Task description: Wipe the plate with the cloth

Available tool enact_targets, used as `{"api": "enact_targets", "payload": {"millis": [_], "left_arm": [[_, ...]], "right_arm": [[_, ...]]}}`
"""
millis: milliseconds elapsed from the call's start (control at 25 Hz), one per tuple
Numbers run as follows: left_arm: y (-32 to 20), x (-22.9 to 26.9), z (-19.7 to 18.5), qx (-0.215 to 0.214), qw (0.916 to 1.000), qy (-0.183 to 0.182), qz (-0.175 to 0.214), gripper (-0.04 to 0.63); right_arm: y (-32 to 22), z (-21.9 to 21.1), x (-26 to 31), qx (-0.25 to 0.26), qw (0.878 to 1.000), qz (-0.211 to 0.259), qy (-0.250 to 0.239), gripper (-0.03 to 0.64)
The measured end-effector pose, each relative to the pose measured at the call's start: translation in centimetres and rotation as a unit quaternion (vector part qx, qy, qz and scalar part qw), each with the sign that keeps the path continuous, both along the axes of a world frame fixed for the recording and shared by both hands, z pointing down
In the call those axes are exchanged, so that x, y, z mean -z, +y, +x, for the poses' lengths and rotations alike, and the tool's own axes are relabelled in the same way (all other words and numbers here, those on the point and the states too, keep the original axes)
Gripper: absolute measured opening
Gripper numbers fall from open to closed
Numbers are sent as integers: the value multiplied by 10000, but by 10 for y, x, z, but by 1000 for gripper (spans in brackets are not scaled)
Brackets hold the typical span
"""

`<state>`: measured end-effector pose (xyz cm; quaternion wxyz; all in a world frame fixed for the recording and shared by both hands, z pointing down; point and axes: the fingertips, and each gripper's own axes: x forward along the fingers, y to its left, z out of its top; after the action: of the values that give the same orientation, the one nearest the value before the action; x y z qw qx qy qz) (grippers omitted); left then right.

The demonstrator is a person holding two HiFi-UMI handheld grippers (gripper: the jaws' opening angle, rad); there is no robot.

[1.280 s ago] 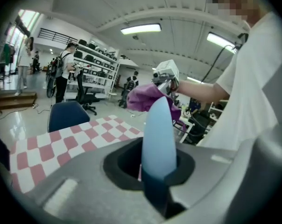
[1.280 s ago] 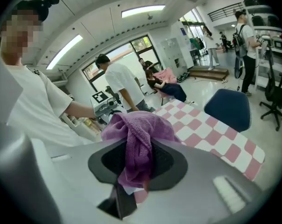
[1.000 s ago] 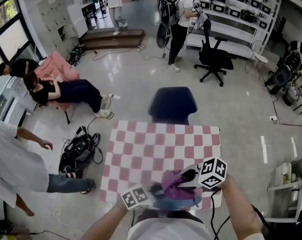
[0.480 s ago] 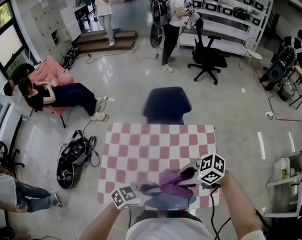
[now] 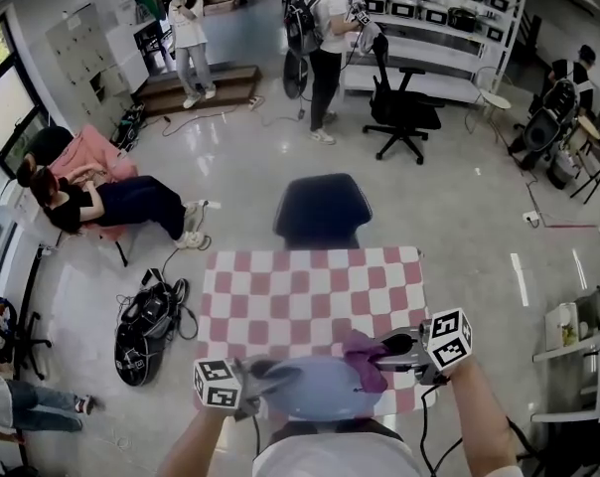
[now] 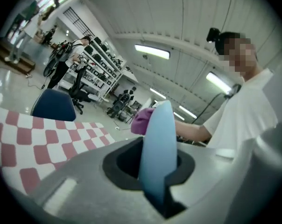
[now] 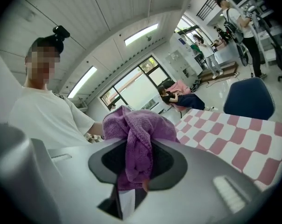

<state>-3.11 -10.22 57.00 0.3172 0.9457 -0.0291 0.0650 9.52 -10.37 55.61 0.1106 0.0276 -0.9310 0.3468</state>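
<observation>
A light blue plate (image 5: pixel 315 390) is held near the front edge of the checkered table, its face turned up to the head view. My left gripper (image 5: pixel 252 376) is shut on the plate's left rim; in the left gripper view the plate (image 6: pixel 158 148) stands edge-on between the jaws. My right gripper (image 5: pixel 379 358) is shut on a purple cloth (image 5: pixel 364 357), which rests at the plate's right edge. The right gripper view shows the bunched cloth (image 7: pixel 137 136) clamped between the jaws. The cloth (image 6: pixel 142 121) peeks out behind the plate in the left gripper view.
A pink-and-white checkered table (image 5: pixel 310 301) lies in front of me, with a dark blue chair (image 5: pixel 322 210) at its far side. A black bag (image 5: pixel 146 327) sits on the floor to the left. People stand and sit farther back.
The cloth has slid from the middle of the plate to its right edge, baring the plate's face. The left gripper has shifted left and the right gripper right.
</observation>
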Motion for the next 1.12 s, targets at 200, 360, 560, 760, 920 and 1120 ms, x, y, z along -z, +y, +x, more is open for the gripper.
{"api": "enact_targets", "payload": {"millis": [200,360,560,760,920,1120], "left_arm": [[-13,17,-3,238,9932,820,-793,46],[-26,22,-7,445,9828,1244,-1290,46],[-30,22,-13,664,9712,1604,-1630,46],[-20,29,-8,380,9660,1822,-1795,46],[-7,39,9,-68,9676,1825,-1741,46],[3,54,28,-480,9635,1959,-1761,46]], "right_arm": [[2,11,12,-276,9972,-76,-685,101],[7,13,10,-317,9967,-49,-741,100],[21,10,9,-215,9971,9,-735,100],[29,2,20,-62,9949,93,-1006,101],[15,-9,44,-53,9903,159,-1378,101],[-6,-28,62,-26,9851,107,-1718,101]]}}
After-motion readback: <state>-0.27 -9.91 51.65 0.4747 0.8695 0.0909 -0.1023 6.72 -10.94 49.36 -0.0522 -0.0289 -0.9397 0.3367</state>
